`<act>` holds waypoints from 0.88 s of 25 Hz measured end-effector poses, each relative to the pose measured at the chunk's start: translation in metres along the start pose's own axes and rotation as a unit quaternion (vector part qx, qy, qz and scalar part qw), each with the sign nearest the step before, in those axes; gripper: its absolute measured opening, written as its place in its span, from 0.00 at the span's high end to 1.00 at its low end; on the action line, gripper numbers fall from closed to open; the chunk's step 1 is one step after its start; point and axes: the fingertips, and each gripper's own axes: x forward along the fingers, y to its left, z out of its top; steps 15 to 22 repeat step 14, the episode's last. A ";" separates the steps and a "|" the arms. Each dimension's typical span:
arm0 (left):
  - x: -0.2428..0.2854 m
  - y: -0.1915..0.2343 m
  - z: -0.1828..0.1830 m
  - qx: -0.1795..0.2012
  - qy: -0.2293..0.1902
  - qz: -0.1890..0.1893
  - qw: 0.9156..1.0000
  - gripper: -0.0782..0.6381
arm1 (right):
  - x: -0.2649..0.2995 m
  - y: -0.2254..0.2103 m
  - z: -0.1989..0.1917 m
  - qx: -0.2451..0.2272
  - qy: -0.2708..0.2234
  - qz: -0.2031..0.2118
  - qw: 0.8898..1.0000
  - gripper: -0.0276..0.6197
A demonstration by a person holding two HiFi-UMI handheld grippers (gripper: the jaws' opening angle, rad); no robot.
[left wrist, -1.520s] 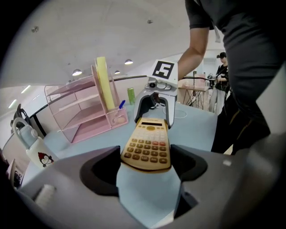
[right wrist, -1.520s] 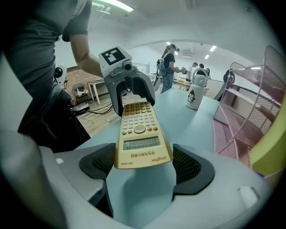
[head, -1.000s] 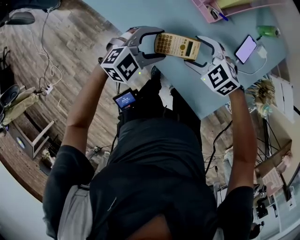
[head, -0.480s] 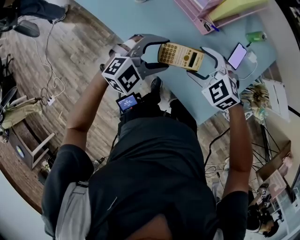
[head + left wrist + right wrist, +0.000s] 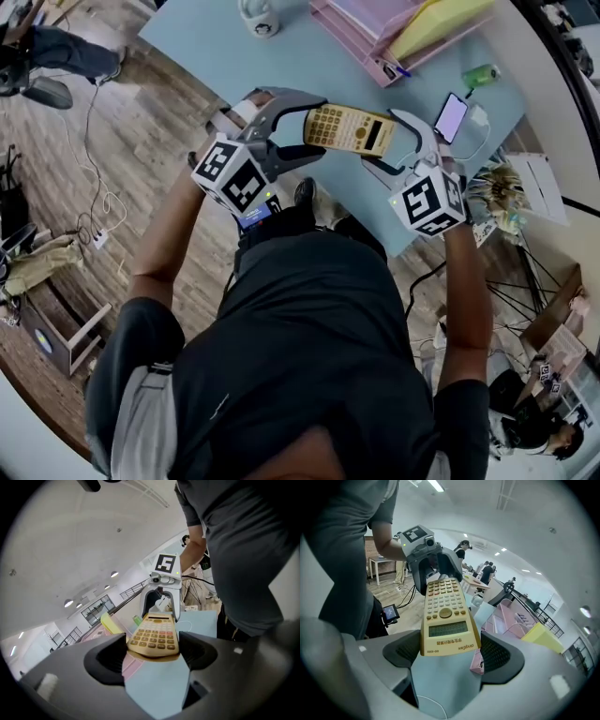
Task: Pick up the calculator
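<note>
Above the blue table, tan keyed calculator, ends grasped by left gripper, right gripper

Calculator: slim, tan-gold body, rows of keys and a grey display strip, face up. I see it held roughly level above the pale blue bench, key end clamped in the left claw, display end clamped in the right claw.
</note>
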 end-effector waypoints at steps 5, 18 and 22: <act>-0.002 -0.001 0.011 0.017 -0.001 0.007 1.000 0.33 | -0.012 0.000 0.003 -0.011 0.005 -0.021 1.000 0.35; -0.011 0.026 0.062 0.050 -0.034 -0.002 0.998 0.33 | -0.068 -0.021 0.024 -0.006 0.034 -0.064 0.997 0.35; -0.011 0.026 0.062 0.050 -0.034 -0.002 0.998 0.33 | -0.068 -0.021 0.024 -0.006 0.034 -0.064 0.997 0.35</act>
